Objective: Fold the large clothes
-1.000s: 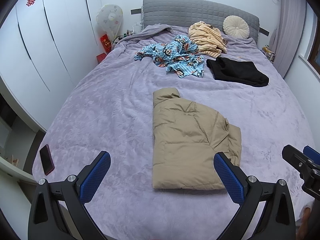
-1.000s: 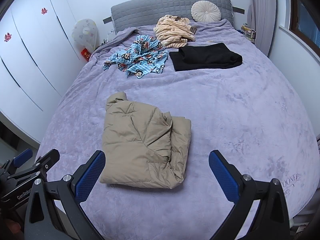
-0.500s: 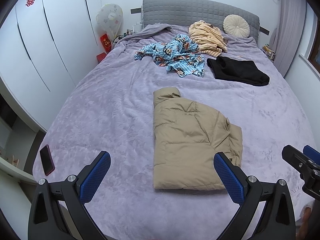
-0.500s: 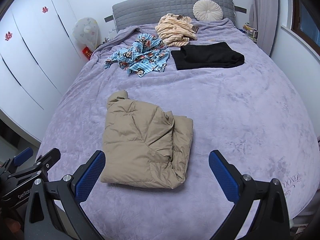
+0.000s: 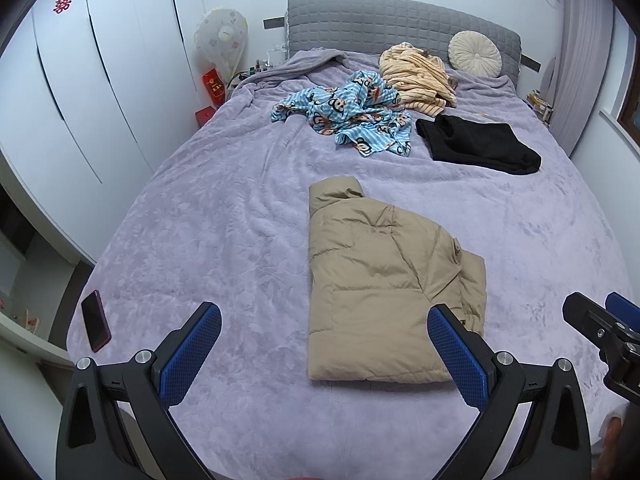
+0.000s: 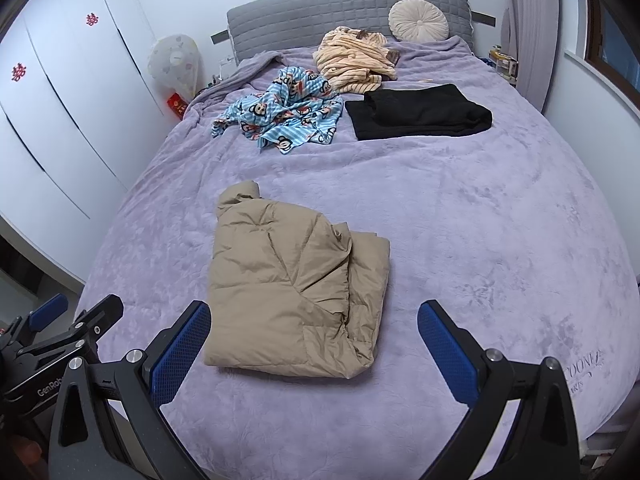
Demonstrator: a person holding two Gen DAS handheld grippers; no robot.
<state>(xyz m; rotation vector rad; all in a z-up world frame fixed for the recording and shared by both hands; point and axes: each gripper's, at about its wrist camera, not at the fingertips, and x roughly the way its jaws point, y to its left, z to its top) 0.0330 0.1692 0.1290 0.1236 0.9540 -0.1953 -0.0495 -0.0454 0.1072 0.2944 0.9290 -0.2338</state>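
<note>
A tan padded jacket [image 5: 384, 284] [image 6: 296, 284] lies folded into a rough rectangle on the purple bed [image 5: 208, 216] [image 6: 480, 216], near its foot. My left gripper [image 5: 324, 350] hovers open above the foot edge, its right finger over the jacket's near right corner, nothing between the blue pads. My right gripper [image 6: 314, 346] is also open, held just short of the jacket's near edge. Each gripper shows at the side of the other's view. Farther up lie a folded black garment [image 5: 480, 144] [image 6: 420, 114], a crumpled blue cartoon-print garment [image 5: 352, 118] [image 6: 288, 110] and a heaped cream striped garment [image 5: 416, 74] [image 6: 354, 62].
A dark phone [image 5: 96, 320] rests at the bed's near left corner. White wardrobe doors [image 5: 80, 80] line the left side. A round cushion [image 5: 474, 54] leans on the grey headboard [image 5: 400, 20]. A covered fan [image 5: 222, 40] stands beside the headboard.
Both grippers have drifted very slightly; the views shift a little. The jacket and the other clothes lie where they were.
</note>
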